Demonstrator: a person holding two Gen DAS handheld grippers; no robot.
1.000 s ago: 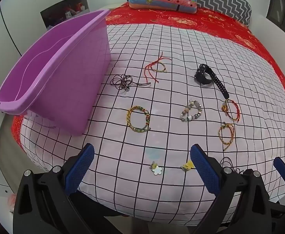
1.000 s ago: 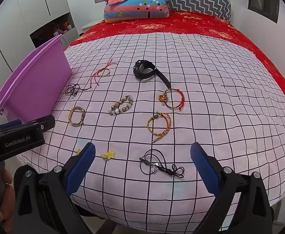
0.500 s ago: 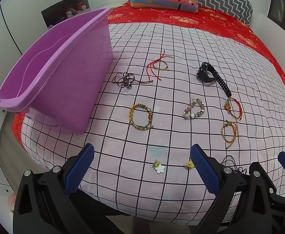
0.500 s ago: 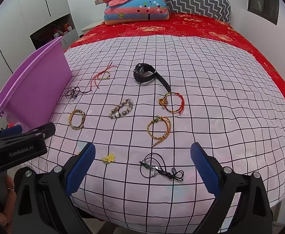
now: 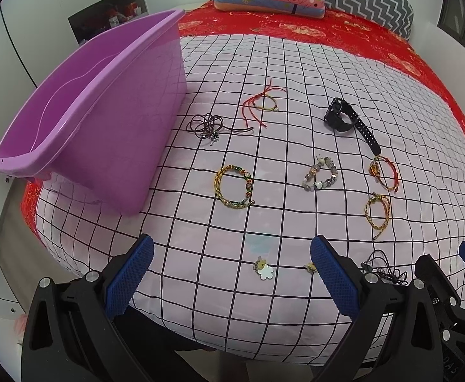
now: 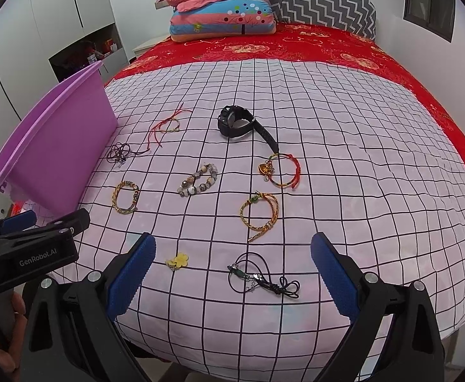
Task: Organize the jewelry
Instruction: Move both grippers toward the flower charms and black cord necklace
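Five bracelets are lying on the checked sheet point(image 6: 343, 146): a beaded bracelet point(image 6: 198, 180) at centre, a gold bracelet point(image 6: 125, 198) at 9 o'clock of it, a heart-charm bracelet point(image 6: 281, 170) at 3 o'clock, a braided bracelet point(image 6: 260, 214) at 5 o'clock, and a red cord bracelet point(image 6: 167, 125) at 11 o'clock. One watch point(image 6: 237, 121) is pointing its strap toward 4 o'clock. Two black cords point(image 6: 262, 275) and two flower clips point(image 5: 263, 269) are lying there too. One purple tub point(image 5: 98, 102) is sitting at 9 o'clock. The left gripper point(image 5: 230, 273) and right gripper point(image 6: 230, 272) are both gaping wide, holding nothing.

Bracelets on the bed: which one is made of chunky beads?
The beaded bracelet in the middle of the spread, grey and white stones; the others are woven cord or string.
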